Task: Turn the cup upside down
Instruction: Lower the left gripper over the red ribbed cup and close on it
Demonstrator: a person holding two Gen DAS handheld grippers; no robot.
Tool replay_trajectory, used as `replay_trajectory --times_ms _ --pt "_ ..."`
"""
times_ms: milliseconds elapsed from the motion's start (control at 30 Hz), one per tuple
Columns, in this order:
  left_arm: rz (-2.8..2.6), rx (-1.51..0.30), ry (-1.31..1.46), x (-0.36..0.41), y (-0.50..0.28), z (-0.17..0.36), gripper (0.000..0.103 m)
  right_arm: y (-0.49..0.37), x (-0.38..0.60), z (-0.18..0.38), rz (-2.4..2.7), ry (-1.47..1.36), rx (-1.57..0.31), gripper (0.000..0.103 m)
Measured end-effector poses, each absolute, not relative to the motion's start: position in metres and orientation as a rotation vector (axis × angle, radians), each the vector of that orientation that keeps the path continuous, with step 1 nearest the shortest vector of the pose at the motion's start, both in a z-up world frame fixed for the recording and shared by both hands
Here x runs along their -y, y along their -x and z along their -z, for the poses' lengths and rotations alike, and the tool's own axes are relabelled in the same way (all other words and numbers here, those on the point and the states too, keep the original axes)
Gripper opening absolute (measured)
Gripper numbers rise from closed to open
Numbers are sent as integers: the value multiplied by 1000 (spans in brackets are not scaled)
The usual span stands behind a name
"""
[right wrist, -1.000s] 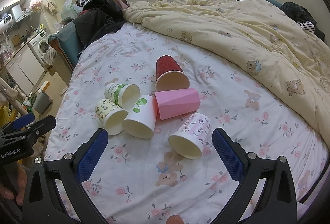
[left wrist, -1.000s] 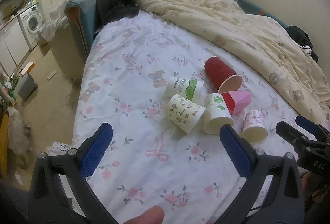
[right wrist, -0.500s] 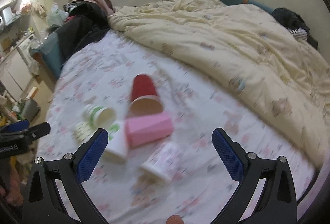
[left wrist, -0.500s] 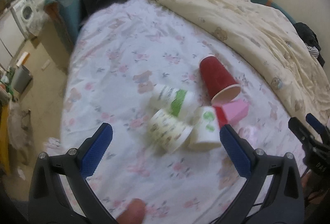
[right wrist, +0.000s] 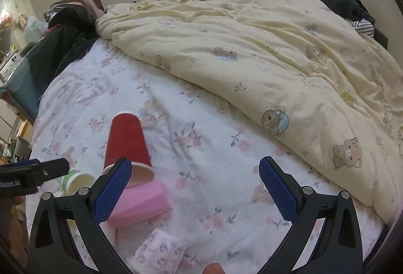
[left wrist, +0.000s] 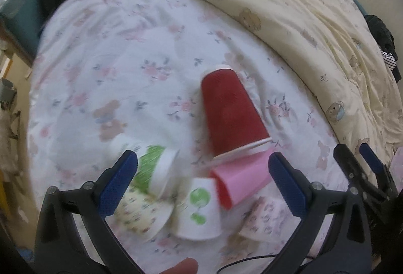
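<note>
Still the approach step, by the look of it: no cup gripped, all six lying on their sides in a cluster on the floral sheet (left wrist: 156, 52)

Left to right in the left wrist view:
- left gripper (left wrist: 202, 180) spread wide, nothing between the jaws, hovering over the near end of the cluster
- patterned cream cup (left wrist: 141, 211) nearest on the left, touching the green-banded cup (left wrist: 156, 170) just beyond it
- white cup with a green print (left wrist: 199, 208) in the middle, close to the pink faceted cup (left wrist: 241, 178)
- red cup (left wrist: 231, 112) farther off, mouth toward the camera, rim against the pink one
- pink-printed cup (left wrist: 262, 218) near right, blurred
- right gripper (right wrist: 195, 185) also wide open and empty, aimed past the red cup toward the cream duvet (right wrist: 277, 52)

Next move, as a judgement: pick one cup, probably one between the left jaws, straddle its wall, close gently to avoid crushing paper, lift, turn mouth-down, set on the soft sheet where tipping is likely

Writing: white lettering on the left claw's body in the right wrist view, too blurred to read; cup prints illegible
</note>
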State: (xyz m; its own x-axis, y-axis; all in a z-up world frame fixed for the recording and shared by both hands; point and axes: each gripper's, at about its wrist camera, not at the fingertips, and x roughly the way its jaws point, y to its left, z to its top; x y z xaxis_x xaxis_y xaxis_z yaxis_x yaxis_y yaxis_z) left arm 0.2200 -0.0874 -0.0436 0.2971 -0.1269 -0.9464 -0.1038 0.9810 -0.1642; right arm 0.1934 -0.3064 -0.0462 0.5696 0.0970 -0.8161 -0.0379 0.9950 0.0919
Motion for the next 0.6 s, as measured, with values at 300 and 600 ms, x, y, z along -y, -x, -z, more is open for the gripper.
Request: replay_trajectory --times_ms 300,600 --pt "-8 -1444 293 112 -281 102 96 -202 318 60 -32 -82 -1007 103" --pt "-31 -1521 328 128 -292 137 84 -206 329 60 -11 -105 -1013 103"
